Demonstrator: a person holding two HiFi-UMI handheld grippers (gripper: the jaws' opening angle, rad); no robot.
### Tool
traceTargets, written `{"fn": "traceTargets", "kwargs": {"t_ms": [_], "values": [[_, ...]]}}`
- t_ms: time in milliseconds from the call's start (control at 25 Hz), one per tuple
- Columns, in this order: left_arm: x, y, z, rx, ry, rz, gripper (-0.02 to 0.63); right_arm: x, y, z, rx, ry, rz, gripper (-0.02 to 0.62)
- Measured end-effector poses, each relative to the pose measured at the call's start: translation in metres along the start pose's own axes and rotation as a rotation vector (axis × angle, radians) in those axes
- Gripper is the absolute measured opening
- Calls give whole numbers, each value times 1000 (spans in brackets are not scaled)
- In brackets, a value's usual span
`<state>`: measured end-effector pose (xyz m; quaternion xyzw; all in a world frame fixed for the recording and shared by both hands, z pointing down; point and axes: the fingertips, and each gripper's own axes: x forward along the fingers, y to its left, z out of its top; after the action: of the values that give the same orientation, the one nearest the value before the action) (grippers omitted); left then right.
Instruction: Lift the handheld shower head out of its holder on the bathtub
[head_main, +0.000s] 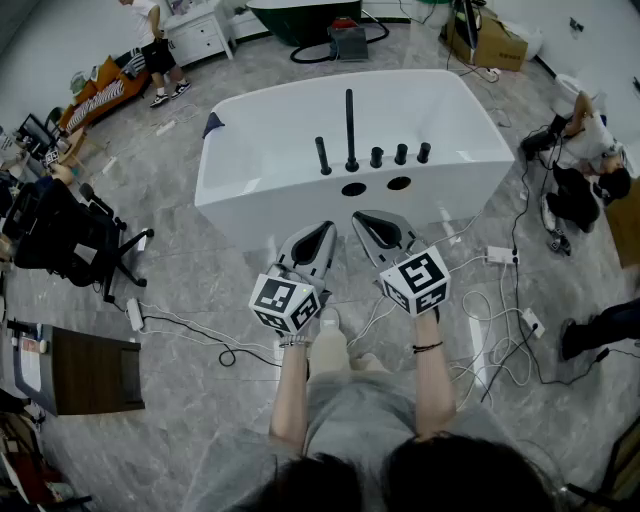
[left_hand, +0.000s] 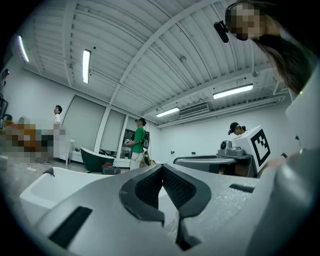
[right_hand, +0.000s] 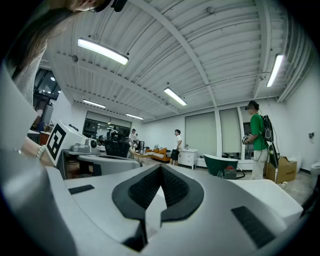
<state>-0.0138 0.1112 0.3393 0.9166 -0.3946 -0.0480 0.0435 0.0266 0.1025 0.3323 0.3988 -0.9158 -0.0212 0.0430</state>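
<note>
A white bathtub (head_main: 250, 190) stands in front of me on the grey floor. On its near deck a tall black stick-shaped shower head (head_main: 350, 128) stands upright in its holder, between a shorter black spout (head_main: 322, 156) and three black knobs (head_main: 400, 154). My left gripper (head_main: 326, 228) and right gripper (head_main: 360, 217) hover side by side just short of the tub's near rim, apart from the fittings. Both are shut with nothing between the pads, as the left gripper view (left_hand: 161, 166) and the right gripper view (right_hand: 160, 168) show. The shower head appears in neither gripper view.
White cables and power strips (head_main: 500, 254) trail over the floor to the right, with a black cable (head_main: 215, 350) at the left. A black office chair (head_main: 70, 235) and a dark cabinet (head_main: 90, 370) stand left. A dark green tub (head_main: 300, 15) sits behind. People stand around the room's edges.
</note>
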Motion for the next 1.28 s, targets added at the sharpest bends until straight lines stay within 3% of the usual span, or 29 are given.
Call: {"fn": "traceTargets", "kwargs": {"t_ms": [840,1280], "values": [[3,4,-20,-29,44,15,5,2,-12,-18,21,46,-45,2],[35,54,-35,-69,73,22,5,50,-44,-33,44,68,-63,2]]}}
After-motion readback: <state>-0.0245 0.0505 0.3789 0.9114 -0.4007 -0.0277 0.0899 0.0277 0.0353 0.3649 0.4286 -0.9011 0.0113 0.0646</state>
